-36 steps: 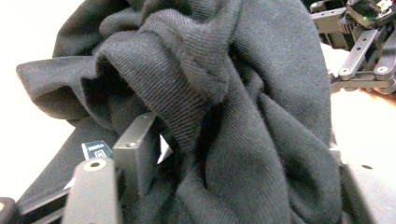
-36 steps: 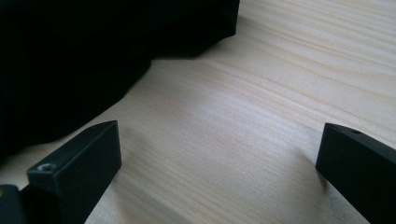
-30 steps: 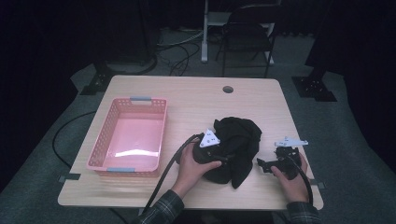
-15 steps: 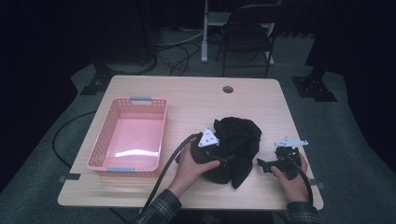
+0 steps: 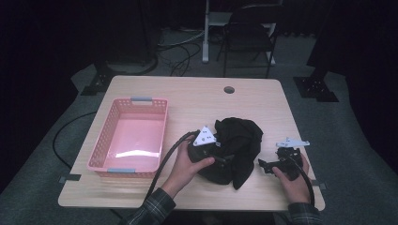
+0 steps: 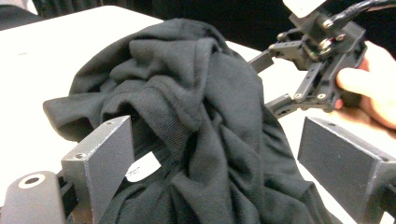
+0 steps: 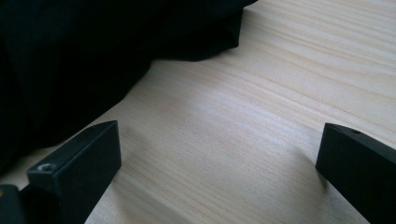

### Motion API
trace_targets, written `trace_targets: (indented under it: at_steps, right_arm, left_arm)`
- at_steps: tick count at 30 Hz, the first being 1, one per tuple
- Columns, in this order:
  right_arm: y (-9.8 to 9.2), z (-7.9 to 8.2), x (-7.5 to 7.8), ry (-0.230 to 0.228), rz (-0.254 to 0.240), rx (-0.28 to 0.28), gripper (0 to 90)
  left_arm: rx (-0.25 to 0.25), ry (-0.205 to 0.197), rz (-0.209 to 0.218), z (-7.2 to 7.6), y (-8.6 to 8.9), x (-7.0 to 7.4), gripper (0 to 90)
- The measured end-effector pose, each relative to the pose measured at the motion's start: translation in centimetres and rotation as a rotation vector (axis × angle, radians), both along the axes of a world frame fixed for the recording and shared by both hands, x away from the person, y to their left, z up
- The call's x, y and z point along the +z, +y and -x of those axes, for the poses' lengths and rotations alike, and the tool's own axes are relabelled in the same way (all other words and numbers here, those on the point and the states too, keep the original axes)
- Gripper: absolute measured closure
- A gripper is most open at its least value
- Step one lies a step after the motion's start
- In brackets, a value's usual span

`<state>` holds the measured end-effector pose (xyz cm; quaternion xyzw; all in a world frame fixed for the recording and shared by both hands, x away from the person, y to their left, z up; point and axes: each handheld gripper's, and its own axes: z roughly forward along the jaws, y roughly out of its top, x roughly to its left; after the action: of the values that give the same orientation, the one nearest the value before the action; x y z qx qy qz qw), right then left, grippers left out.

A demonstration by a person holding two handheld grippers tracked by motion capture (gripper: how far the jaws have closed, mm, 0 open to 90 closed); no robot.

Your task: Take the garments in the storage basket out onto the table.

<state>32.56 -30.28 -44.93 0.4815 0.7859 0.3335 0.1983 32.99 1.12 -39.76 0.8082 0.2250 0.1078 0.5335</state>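
Since a second earlier nothing had shifted: the left gripper (image 5: 213,157) sat with jaws wide around the black garment (image 5: 237,147) heaped right of the pink basket (image 5: 129,140) on the worktop (image 5: 197,96), the right gripper (image 5: 270,165) wide-jawed beside it, so no grasp yet

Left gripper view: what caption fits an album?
Open hand-held gripper straddling a crumpled black cloth garment on a pale table.

One black garment (image 5: 237,151), one pink basket (image 5: 127,140) and two hand-held grippers, left (image 5: 219,157) and right (image 5: 264,165), on one tabletop (image 5: 197,96).
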Motion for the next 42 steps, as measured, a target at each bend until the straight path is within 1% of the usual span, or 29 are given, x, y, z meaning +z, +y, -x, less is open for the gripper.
trace_targets:
  at_steps: [9,13,14,17,20,21,25,26,28,30,34,35,42]
  right_arm:
    - [0.0,0.0,0.0,0.000,0.000,0.000,0.0]
    - [0.0,0.0,0.0,0.000,0.000,0.000,0.0]
    - [0.0,0.0,0.0,0.000,0.000,0.000,0.0]
    - [0.0,0.0,0.0,0.000,0.000,0.000,0.0]
    - [0.0,0.0,0.0,0.000,0.000,0.000,0.0]
    - [0.0,0.0,0.0,0.000,0.000,0.000,0.0]
    - [0.0,0.0,0.0,0.000,0.000,0.000,0.0]
    - [0.0,0.0,0.0,0.000,0.000,0.000,0.0]
    - [0.0,0.0,0.0,0.000,0.000,0.000,0.0]
    - [0.0,0.0,0.0,0.000,0.000,0.000,0.0]
    - [0.0,0.0,0.0,0.000,0.000,0.000,0.0]
    - [0.0,0.0,0.0,0.000,0.000,0.000,0.0]
    - [0.0,0.0,0.0,0.000,0.000,0.000,0.0]
  left_arm:
    - [-0.015,-0.008,0.034,0.2,1.3,0.9,10.4]
    - [-0.014,-0.021,0.054,0.3,1.9,1.6,10.5]
    - [-0.017,-0.019,0.061,0.3,2.2,1.8,10.4]
    - [-0.015,-0.031,0.074,0.5,2.7,2.4,10.5]
    - [-0.017,-0.038,0.081,0.5,3.2,2.8,10.4]
    - [-0.017,-0.045,0.083,0.6,3.6,3.2,10.5]
    - [-0.024,-0.052,0.091,0.7,4.2,3.7,10.4]
    - [-0.026,-0.060,0.092,0.8,4.5,4.0,10.5]
    - [-0.028,-0.062,0.094,0.8,4.6,4.2,10.4]
    - [-0.030,-0.070,0.099,0.9,5.2,4.5,10.4]
    - [-0.034,-0.069,0.108,0.9,5.8,4.7,10.4]
    - [-0.030,-0.076,0.107,1.0,6.1,4.9,10.4]
    - [-0.024,-0.088,0.123,0.9,7.3,5.8,10.4]
